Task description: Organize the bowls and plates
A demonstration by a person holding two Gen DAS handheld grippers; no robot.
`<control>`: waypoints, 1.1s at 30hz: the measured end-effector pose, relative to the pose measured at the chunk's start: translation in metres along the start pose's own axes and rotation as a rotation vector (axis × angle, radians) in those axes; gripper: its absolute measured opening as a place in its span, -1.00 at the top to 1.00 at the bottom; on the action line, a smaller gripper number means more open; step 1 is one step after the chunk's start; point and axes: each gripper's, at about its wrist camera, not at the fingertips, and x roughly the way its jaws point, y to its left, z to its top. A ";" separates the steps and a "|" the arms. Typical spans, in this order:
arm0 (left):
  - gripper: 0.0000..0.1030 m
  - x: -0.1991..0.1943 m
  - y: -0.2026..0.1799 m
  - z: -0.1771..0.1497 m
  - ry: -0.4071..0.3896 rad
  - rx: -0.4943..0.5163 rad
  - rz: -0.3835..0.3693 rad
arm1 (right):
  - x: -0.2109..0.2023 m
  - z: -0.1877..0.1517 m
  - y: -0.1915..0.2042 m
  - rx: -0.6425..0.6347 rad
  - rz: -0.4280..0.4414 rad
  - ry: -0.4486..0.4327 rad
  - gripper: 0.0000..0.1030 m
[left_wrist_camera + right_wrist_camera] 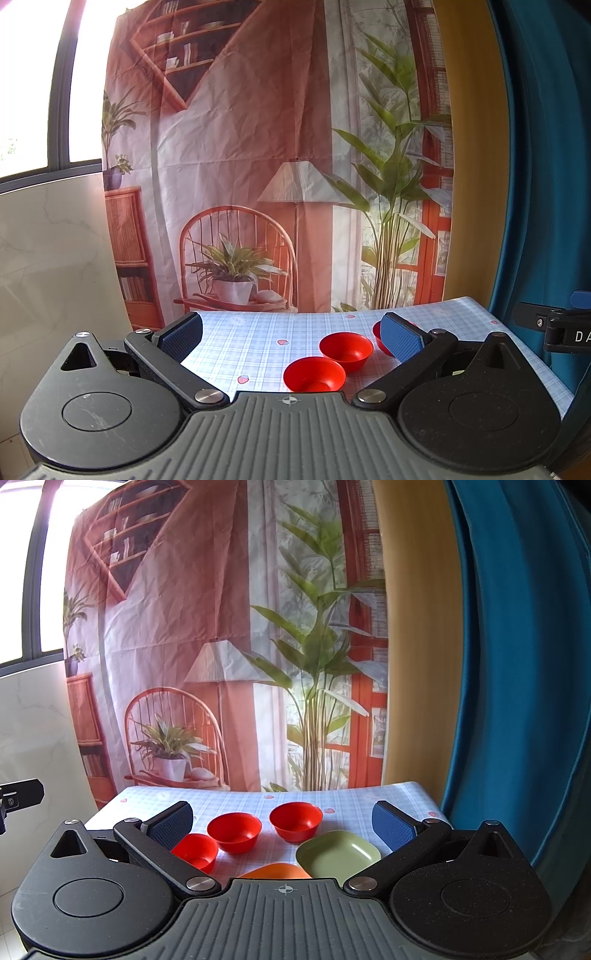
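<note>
Checked cloth covers the bench [369, 797] where three red bowls [234, 830] and a green plate [338, 853] crowd just ahead of the right tool [282, 821], both tools [291, 338] wide open and empty, so a careless reach could knock neighbours.

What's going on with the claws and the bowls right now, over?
Left claw open, empty. Right claw open, empty. Three red bowls apart, unstacked on the checked tablecloth; green plate and orange plate nearest. Nothing in the way.
</note>
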 end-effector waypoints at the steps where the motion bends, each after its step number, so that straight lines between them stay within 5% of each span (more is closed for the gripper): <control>1: -1.00 0.000 0.000 0.000 0.000 0.000 0.000 | 0.000 0.000 0.000 0.000 0.000 0.000 -0.99; 33: -1.00 0.000 -0.001 -0.002 0.010 0.008 -0.001 | 0.000 -0.003 -0.002 0.005 -0.003 -0.002 -0.99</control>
